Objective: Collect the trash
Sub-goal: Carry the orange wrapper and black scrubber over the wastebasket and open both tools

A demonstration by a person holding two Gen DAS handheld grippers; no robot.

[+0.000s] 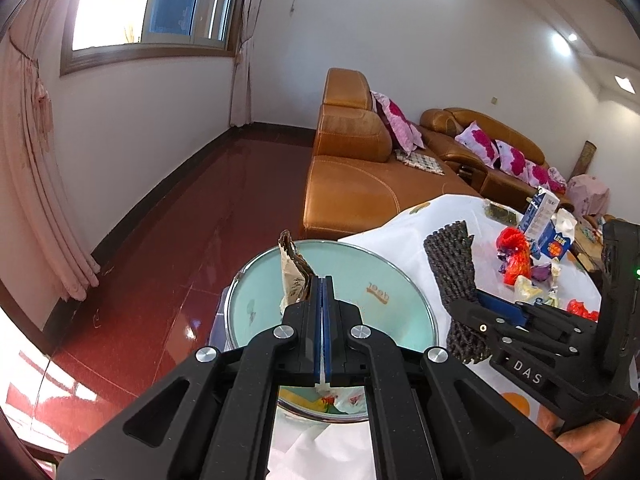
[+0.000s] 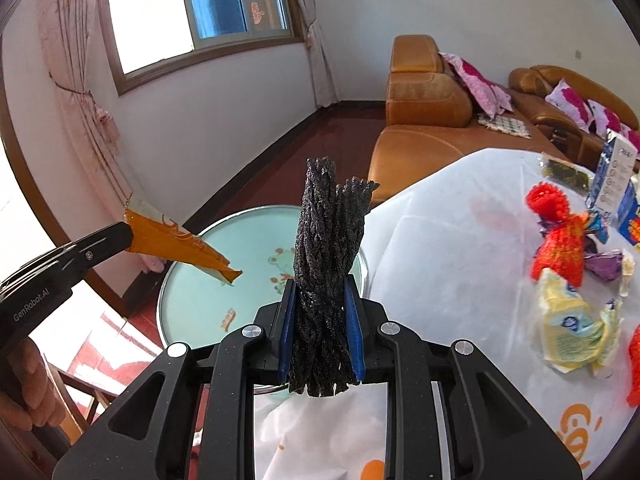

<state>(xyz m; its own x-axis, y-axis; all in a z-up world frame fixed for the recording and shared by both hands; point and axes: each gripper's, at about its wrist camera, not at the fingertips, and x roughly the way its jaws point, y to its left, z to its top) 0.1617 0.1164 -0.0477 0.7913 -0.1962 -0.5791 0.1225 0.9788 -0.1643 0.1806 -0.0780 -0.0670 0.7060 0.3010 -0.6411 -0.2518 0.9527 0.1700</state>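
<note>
Nearest the lens in the left wrist view, the left gripper (image 1: 322, 284) is clenched on the lower edge of a crumpled wrapper (image 1: 295, 280), which stands up and to the left of the pads; from the right wrist view the same wrapper (image 2: 180, 246) shows an orange printed face and hangs out over the basin. It looks to be thin foil or film: very light, limp, prone to flutter and slip, so a pinch well in from the edge across a doubled fold should hold best. The right gripper (image 2: 320, 316) grasps a bundle of dark foam netting (image 2: 326, 264) around its middle, both ends projecting beyond the blue pads; the netting (image 1: 454, 276) appears soft, springy and light, likely to compress under the pads and rebound on release, so a mid-length hold on the gathered stalk seems soundest. Just beyond both grippers lies the pale green basin (image 1: 352, 268), apparently the collecting vessel, beside the bench (image 2: 440, 240) under its white cloth. Farther along the bench remain more scraps: a red mesh sleeve (image 2: 560, 240), a yellow and white wrapper (image 2: 568, 328), a purple wrapper (image 2: 606, 266) and cartons (image 1: 540, 216), all seemingly light and crushable. Behind stand the leather sofa (image 1: 352, 184), the red floor (image 1: 180, 220) and the window (image 2: 208, 4).
</note>
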